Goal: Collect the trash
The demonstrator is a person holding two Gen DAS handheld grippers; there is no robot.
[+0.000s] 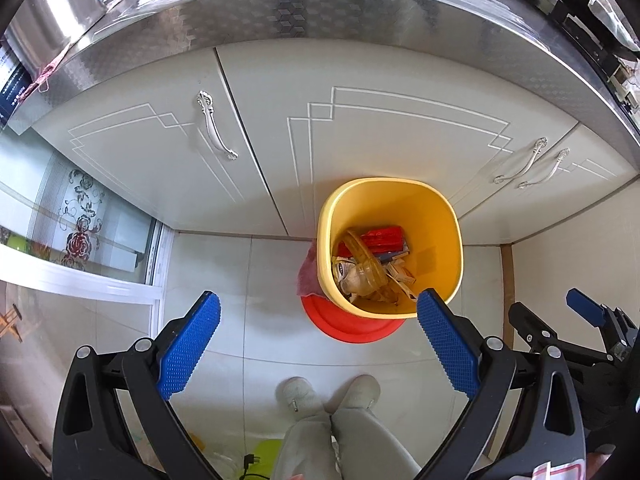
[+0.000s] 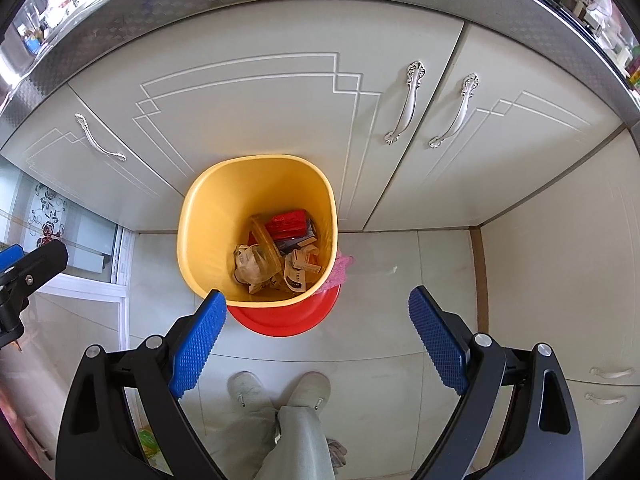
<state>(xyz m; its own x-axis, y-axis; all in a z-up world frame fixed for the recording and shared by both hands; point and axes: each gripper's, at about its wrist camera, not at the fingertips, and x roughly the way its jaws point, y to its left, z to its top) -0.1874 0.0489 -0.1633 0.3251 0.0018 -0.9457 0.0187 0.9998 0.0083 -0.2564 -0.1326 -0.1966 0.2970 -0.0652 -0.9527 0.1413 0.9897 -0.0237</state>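
Two grippers, both held above the floor with jaws spread wide and nothing between them: left gripper (image 1: pixel 318 324), right gripper (image 2: pixel 316 326). One yellow bin (image 1: pixel 448 216), open-topped, standing on the tiled floor against the white cabinet doors (image 1: pixel 160 148), partly over a red lid (image 1: pixel 344 326); a pink bag (image 1: pixel 308 276) is tucked beside it. Contents: red packet (image 1: pixel 382 238), clear plastic wrapper (image 1: pixel 360 274), paper scraps (image 2: pixel 300 270), all settled at the bottom. Person's feet (image 1: pixel 332 390) just short of the bin. Judgement: no loose trash visible on the floor; to do the next pickup well, look to the counter (image 1: pixel 320 4) above, and drop items centred over the bin mouth.
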